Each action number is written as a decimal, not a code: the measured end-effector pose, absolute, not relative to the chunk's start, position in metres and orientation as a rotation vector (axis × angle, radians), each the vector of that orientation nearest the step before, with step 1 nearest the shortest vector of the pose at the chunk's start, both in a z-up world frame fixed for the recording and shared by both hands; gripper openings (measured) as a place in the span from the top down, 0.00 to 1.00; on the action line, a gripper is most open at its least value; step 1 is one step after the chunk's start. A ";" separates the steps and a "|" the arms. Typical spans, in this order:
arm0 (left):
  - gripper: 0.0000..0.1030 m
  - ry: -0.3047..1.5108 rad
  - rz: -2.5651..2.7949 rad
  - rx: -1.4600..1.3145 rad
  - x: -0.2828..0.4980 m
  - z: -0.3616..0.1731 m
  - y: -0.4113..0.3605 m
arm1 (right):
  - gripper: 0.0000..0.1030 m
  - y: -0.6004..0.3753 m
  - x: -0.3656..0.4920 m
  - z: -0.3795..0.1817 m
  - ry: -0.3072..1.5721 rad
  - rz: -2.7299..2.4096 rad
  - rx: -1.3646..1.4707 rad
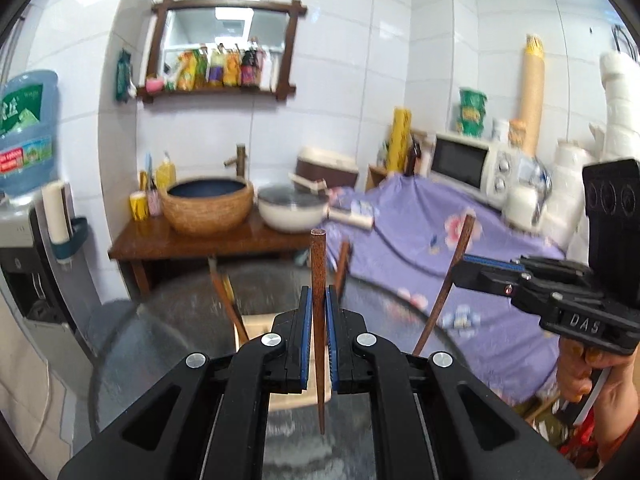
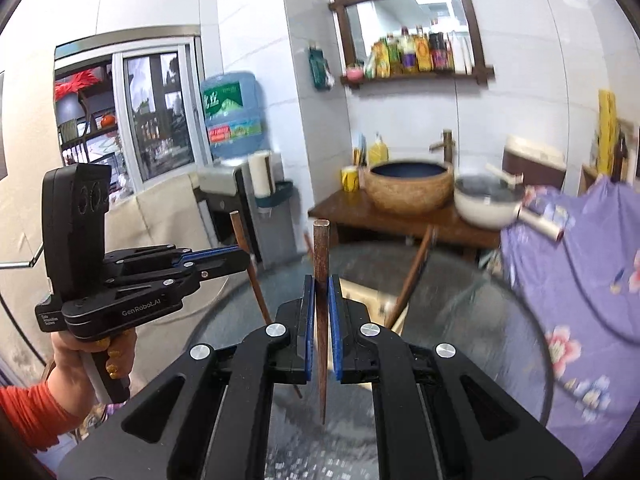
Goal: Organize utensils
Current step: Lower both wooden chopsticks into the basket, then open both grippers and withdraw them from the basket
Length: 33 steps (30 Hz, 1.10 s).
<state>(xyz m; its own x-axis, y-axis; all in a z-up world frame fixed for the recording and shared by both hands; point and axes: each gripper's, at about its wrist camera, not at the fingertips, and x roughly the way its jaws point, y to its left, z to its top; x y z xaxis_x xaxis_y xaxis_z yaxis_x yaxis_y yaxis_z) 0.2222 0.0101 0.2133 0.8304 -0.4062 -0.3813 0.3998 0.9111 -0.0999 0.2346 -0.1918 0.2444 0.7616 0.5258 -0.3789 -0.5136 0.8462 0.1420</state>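
My left gripper [image 1: 319, 300] is shut on a dark wooden chopstick [image 1: 319, 264] that stands upright between the blue pads, thick end up, tip down. My right gripper [image 2: 321, 292] is shut on a second wooden chopstick [image 2: 321, 252], also upright. Both are held in the air above a round glass table [image 1: 168, 320]. In the left wrist view the right gripper [image 1: 476, 268] shows at the right with its chopstick [image 1: 452, 276] slanted. In the right wrist view the left gripper [image 2: 236, 258] shows at the left with its chopstick [image 2: 248, 256].
Beyond the glass table [image 2: 480, 320] stands a wooden stand [image 1: 192, 242] with a woven basin [image 1: 208, 204] and a white pot [image 1: 290, 208]. A purple flowered cloth [image 1: 420, 232] covers a counter with a microwave [image 1: 464, 164]. A water dispenser [image 2: 234, 116] stands at the left.
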 end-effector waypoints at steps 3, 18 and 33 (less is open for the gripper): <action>0.93 0.383 -0.400 -0.033 0.240 0.243 0.011 | 0.93 -0.186 0.248 0.276 0.371 0.531 0.019; 0.93 0.434 -0.232 -0.045 0.323 0.222 0.003 | 0.93 -0.165 0.336 0.233 0.414 0.374 0.045; 0.94 0.620 -0.246 -0.028 0.344 0.129 0.000 | 0.92 -0.152 0.357 0.147 0.566 0.368 0.062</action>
<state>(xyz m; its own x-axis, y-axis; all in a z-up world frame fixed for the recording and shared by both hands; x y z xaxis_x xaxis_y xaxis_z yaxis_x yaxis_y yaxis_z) 0.3444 -0.0001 0.1292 0.7859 -0.2362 -0.5714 0.2195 0.9705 -0.0993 0.3573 -0.1518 0.1466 0.7805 0.3575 -0.5129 -0.3238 0.9329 0.1575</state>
